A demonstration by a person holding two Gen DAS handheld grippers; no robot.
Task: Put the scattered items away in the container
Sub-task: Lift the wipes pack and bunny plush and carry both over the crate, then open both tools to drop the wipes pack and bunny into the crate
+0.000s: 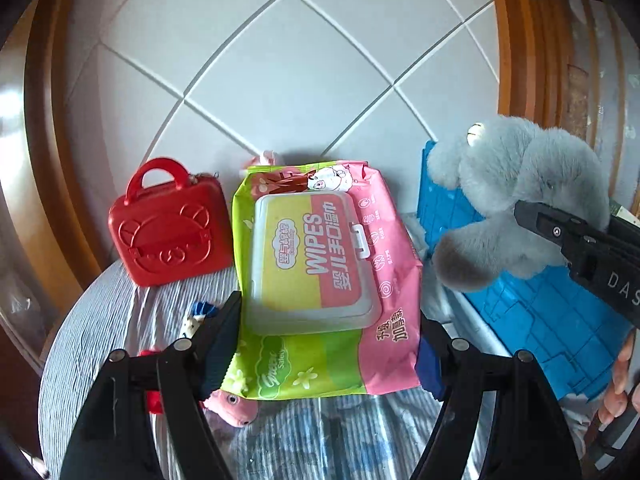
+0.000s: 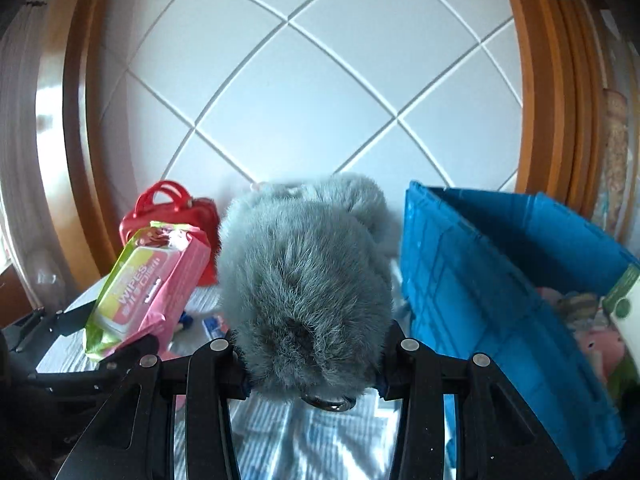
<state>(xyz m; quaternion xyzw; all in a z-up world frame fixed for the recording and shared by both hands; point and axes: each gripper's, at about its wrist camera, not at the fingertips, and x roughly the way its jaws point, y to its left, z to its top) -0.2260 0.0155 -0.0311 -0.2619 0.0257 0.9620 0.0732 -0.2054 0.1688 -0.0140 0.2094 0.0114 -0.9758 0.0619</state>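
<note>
**Both loads up: steer them over the crate**

Your left gripper clamps the pink-and-green soft pack of wet wipes about half-wide across its sides. Your right gripper, nearly closed, pinches the fluffy grey plush toy. The blue plastic crate sits at three o'clock. Clear its rim before releasing, plush first, so the pack doesn't snag.
</note>
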